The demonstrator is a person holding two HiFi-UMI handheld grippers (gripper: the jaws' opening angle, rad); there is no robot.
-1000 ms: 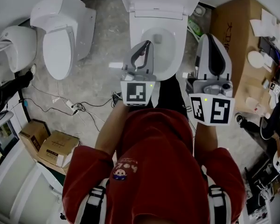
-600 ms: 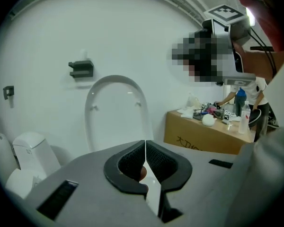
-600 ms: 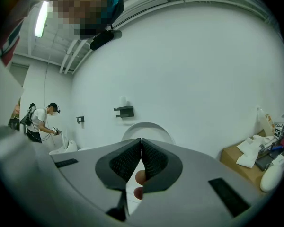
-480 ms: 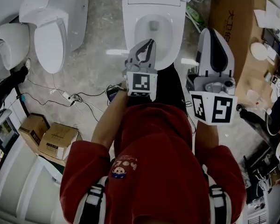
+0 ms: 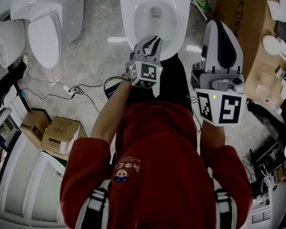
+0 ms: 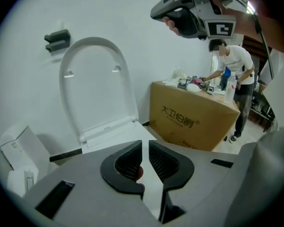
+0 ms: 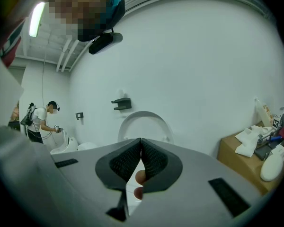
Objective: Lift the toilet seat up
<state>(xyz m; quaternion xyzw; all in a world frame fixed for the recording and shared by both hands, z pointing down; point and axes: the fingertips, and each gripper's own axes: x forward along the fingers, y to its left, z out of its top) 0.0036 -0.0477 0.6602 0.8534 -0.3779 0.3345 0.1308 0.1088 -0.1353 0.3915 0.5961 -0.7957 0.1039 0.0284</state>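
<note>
Left gripper (image 5: 154,41) angled down over the front of the toilet, where the toilet seat (image 5: 182,23) lies flat on the bowl. The lid (image 6: 92,79) already stands upright against the wall. The jaws are opening from a narrow slit with nothing between them, probably to admit the seat's front edge, the point farthest from the hinge. Right gripper (image 7: 141,144) held higher and off to the side by the cardboard box (image 6: 189,119), jaws closed tip to tip and empty, apparently kept clear because one gripper should suffice for the lift
</note>
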